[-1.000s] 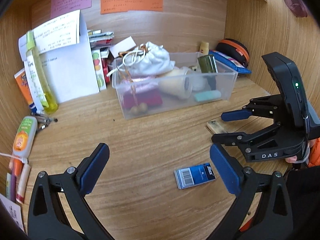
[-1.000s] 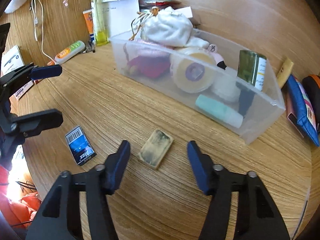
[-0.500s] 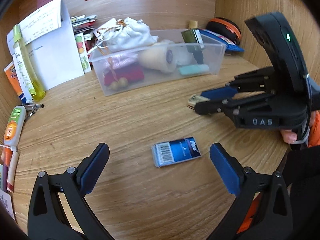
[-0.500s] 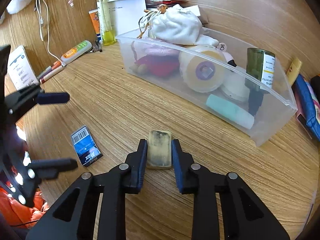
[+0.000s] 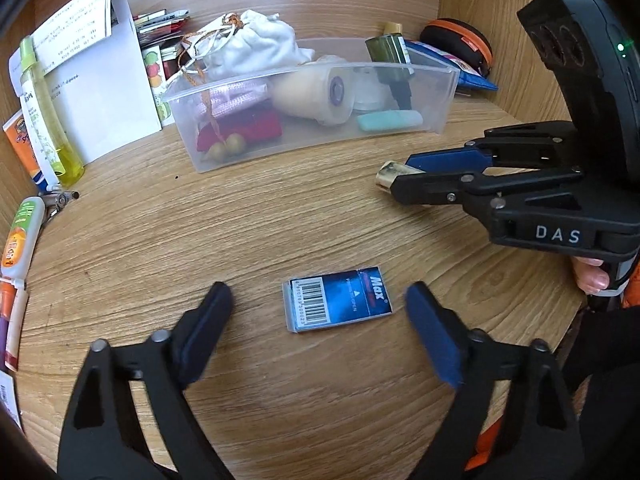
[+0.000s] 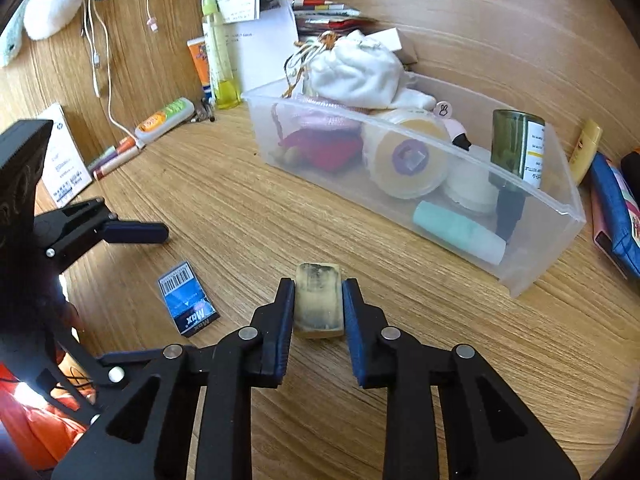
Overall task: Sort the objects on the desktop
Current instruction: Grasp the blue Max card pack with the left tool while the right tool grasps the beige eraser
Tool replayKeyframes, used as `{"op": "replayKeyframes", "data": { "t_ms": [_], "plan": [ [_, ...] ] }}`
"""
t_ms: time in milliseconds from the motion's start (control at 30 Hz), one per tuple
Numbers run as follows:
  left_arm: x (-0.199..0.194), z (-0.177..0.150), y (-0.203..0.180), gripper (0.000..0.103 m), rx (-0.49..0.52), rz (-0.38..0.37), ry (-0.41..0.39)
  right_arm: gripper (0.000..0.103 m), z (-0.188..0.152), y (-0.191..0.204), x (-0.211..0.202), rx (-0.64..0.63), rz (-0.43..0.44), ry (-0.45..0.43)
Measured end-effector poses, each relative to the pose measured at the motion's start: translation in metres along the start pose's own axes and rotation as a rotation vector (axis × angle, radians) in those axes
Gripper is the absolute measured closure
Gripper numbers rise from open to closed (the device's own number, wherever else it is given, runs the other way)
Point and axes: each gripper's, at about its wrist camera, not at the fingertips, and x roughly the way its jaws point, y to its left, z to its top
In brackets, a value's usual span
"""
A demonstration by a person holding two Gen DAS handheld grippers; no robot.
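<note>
A small blue staple box with a barcode lies flat on the wooden desk. My left gripper straddles it, jaws closing, pads apart from the box on both sides. In the right wrist view the same blue box lies at the left. My right gripper is shut on a worn beige eraser, which rests low over the desk. The left wrist view shows that eraser poking out of the right gripper's fingers. A clear plastic bin with several items stands behind.
The bin holds a white pouch, a tape roll, a green bottle and a mint tube. At the left stand papers, a yellow bottle and tubes. A blue pouch lies at the right. Wooden walls close in the back and right.
The right gripper closed on the eraser and holds it. My left gripper sank toward the blue box and its jaws narrowed around it.
</note>
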Motion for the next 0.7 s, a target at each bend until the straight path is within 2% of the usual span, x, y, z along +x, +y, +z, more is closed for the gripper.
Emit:
{"op": "replayKeyframes", "data": {
  "t_ms": [133, 200, 533, 700],
  "plan": [
    [-0.0004, 0.0018, -0.0003, 0.039, -0.004, 0.006, -0.008, 0.081, -0.0001, -0.0055, -0.0034, 0.025, 0.016, -0.018],
    [-0.0011, 0.0026, -0.0009, 0.053, 0.0, 0.003, -0.017, 0.081, -0.0002, -0.0056, -0.0039, 0.024, 0.017, -0.022],
    [-0.0028, 0.0033, -0.0026, 0.053, -0.007, 0.006, -0.027, 0.081, -0.0002, -0.0047, -0.0046, 0.029, 0.027, -0.04],
    [-0.0079, 0.0088, -0.001, 0.053, -0.012, 0.012, -0.074, 0.081, -0.0006, -0.0059, -0.0052, 0.033, 0.036, -0.043]
  ]
}}
